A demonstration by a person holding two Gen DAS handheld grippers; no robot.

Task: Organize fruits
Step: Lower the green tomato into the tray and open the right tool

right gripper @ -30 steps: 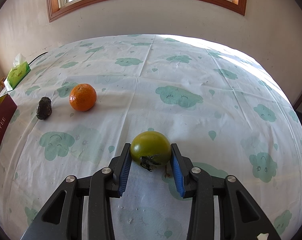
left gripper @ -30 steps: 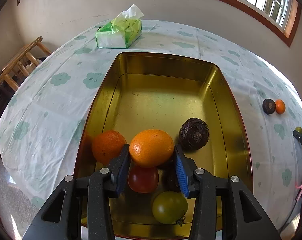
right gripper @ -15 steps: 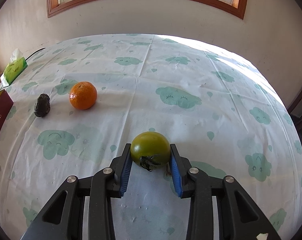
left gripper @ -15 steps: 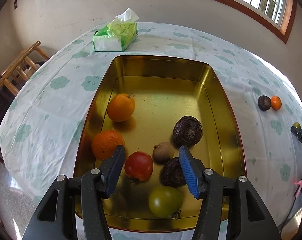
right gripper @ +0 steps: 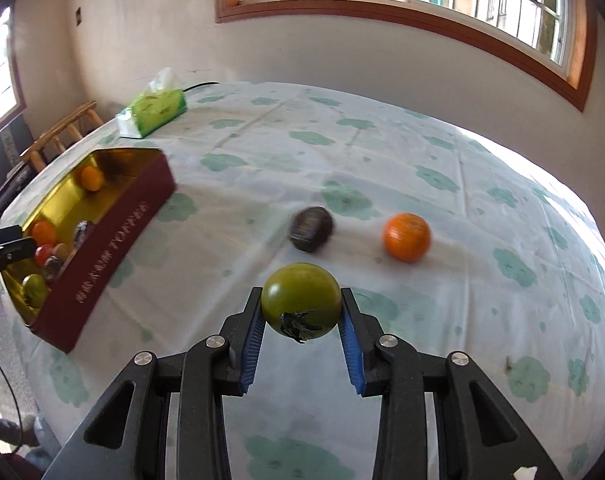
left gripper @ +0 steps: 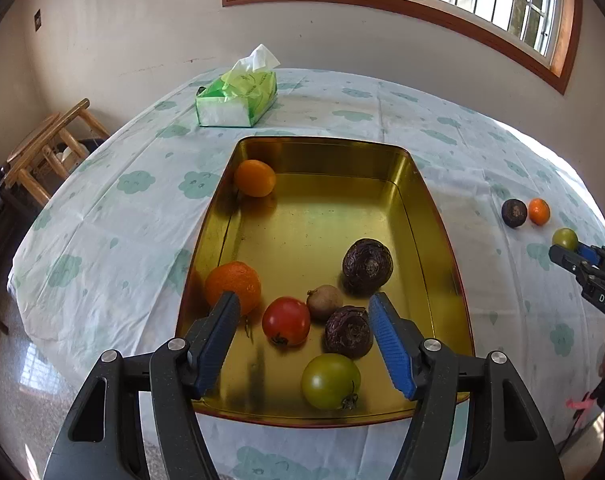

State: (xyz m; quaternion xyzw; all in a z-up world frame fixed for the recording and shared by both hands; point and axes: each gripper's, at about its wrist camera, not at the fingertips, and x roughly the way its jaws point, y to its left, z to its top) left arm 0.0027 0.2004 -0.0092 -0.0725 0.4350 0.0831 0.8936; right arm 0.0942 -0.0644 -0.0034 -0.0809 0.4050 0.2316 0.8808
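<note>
A gold tin (left gripper: 434, 216) holds several fruits: two oranges (left gripper: 255, 178) (left gripper: 233, 284), a red tomato (left gripper: 286, 321), a green tomato (left gripper: 331, 381), two dark fruits (left gripper: 367, 266) and a small brown one (left gripper: 324, 301). My left gripper (left gripper: 304, 332) is open and empty above the tin's near end. My right gripper (right gripper: 300, 332) is shut on a green tomato (right gripper: 301, 305) held above the table; it also shows in the left wrist view (left gripper: 565, 239). An orange (right gripper: 406, 237) and a dark fruit (right gripper: 312, 233) lie on the tablecloth beyond it. The tin (right gripper: 114, 232) is to its left.
A green tissue box (left gripper: 238, 100) stands behind the tin. A wooden chair (left gripper: 48, 148) is off the table's left edge. The tablecloth (right gripper: 482, 184) has green cloud prints. A wall and window lie beyond the table.
My left gripper opened and let go of an orange, which rolled to the tin's far left corner, then pulled back. My right gripper lifted the green tomato and swung left toward the tin.
</note>
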